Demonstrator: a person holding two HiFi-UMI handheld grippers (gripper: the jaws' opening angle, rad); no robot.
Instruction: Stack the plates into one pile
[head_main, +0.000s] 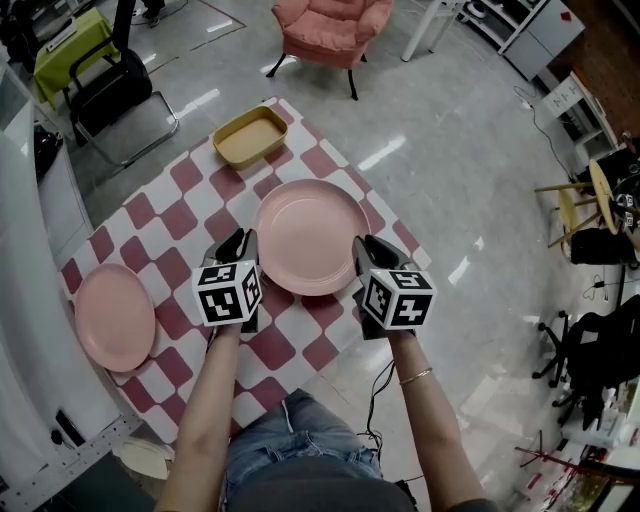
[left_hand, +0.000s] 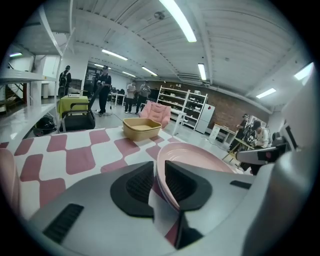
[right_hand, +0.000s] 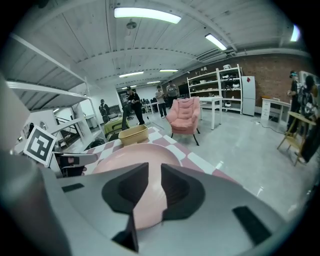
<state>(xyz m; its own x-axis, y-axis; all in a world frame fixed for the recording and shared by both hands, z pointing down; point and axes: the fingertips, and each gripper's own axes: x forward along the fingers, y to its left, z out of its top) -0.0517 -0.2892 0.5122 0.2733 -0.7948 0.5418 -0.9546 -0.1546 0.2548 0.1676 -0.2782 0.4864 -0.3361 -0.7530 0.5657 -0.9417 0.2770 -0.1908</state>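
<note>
Gripping the central pink plate (head_main: 310, 232) by opposite rims — left tool (head_main: 243, 243) and right tool (head_main: 366, 250) both clenched on it.

Head view looks steeply down; gripper views, low, close, apparently share the centre plate (head_main: 311, 236).

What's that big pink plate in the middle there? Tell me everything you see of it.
The pink plate is round, plain and glossy, perhaps plastic, with a shallow raised rim, and empty. It lies roughly level over the red-and-white checked cloth. The left hand-held gripper and the right hand-held gripper each clamp its rim, on opposite sides. Whether it touches the cloth I cannot tell.
</note>
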